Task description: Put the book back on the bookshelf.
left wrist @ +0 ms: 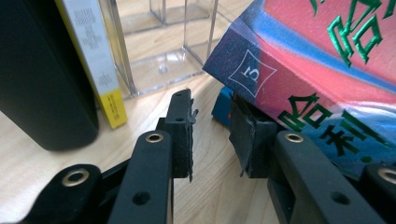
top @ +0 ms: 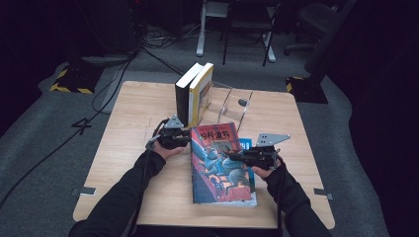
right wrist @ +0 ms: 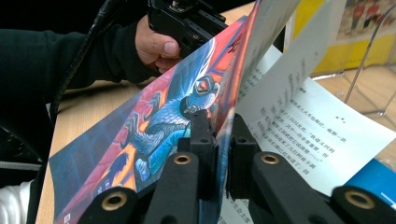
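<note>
We see the illustrated book (top: pixel 221 165) lying flat near the middle of the table (top: pixel 128 148), its lower edge close to the table's near edge, with bare wood open to its left and a narrower strip to its right. Our right gripper (top: pixel 232 157) reaches in from the book's right side and, in the right gripper view, its jaws are pinched tight on the front cover (right wrist: pixel 154 135), lifting it off the printed pages (right wrist: pixel 308 135). Our left gripper (left wrist: pixel 210 135) sits at the book's upper left corner; its jaws stand apart with a clear gap, one pad tucked beneath the raised spine corner, and nothing is clamped between them. Just behind it two upright books (top: pixel 194 93) stand touching, beside a clear acrylic stand (top: pixel 236 106), so room toward the far side is tight. A blue object (top: pixel 246 144) lies beneath the book, mostly hidden; we cannot tell what it is. The surroundings past the table are dark, and the right gripper's pads are concealed by the cover.
</note>
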